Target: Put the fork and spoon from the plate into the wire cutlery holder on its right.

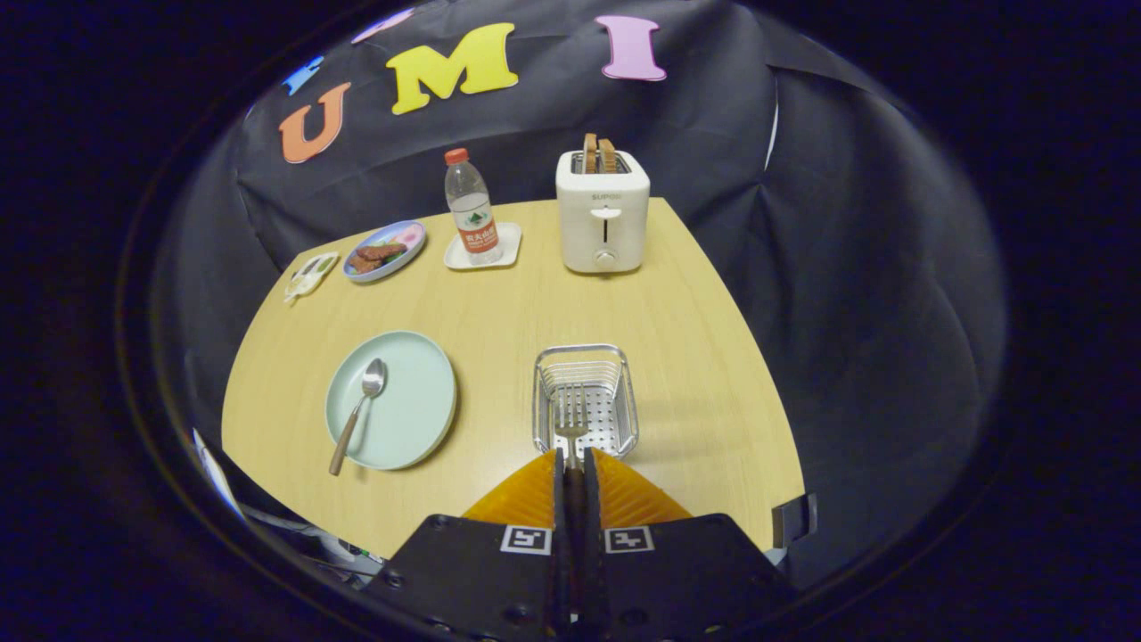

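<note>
Hand-held gripper (570,459) clamps the dark handle of the stiff, slim metal fork (570,417), tines over the silver wire cutlery holder (584,357); the wooden-handled metal spoon (358,412) lies on the pale green round plate (419,401), likely light and slippery, best pinched mid-handle

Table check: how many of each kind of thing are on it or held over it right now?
Cutlery: 2, fork clamped in gripper, spoon
Plates: 2
Tray: 1
Bottle: 1
Toaster: 1
Wire holder: 1
Total: 8
</note>
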`<action>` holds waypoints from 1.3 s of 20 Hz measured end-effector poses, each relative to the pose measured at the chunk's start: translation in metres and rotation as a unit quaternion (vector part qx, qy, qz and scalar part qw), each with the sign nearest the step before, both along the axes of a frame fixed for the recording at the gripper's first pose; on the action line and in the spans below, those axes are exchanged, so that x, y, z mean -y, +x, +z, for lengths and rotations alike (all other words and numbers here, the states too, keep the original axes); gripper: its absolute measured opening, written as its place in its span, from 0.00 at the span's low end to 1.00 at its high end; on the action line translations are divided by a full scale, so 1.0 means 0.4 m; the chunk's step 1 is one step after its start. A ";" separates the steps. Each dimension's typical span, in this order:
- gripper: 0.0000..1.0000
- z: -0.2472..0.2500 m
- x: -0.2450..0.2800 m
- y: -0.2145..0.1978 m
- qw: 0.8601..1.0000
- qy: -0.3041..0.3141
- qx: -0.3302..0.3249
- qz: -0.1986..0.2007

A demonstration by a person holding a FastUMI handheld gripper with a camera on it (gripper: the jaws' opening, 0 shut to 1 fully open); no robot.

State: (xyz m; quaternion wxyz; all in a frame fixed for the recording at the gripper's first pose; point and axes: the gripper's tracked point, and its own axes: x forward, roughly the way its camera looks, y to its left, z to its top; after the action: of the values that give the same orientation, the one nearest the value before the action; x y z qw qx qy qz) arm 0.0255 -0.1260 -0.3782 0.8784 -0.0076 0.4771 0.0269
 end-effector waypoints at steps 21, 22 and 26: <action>0.90 0.040 -0.256 0.052 0.996 0.018 0.058 0.072; 0.90 0.032 -0.286 0.047 0.995 0.019 0.053 0.081; 0.90 -0.013 -0.400 0.024 0.993 0.015 0.032 0.114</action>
State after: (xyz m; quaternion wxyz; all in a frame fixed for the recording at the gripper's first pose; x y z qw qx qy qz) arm 0.0353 0.0341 -0.3834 0.8844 -0.0492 0.4444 0.1341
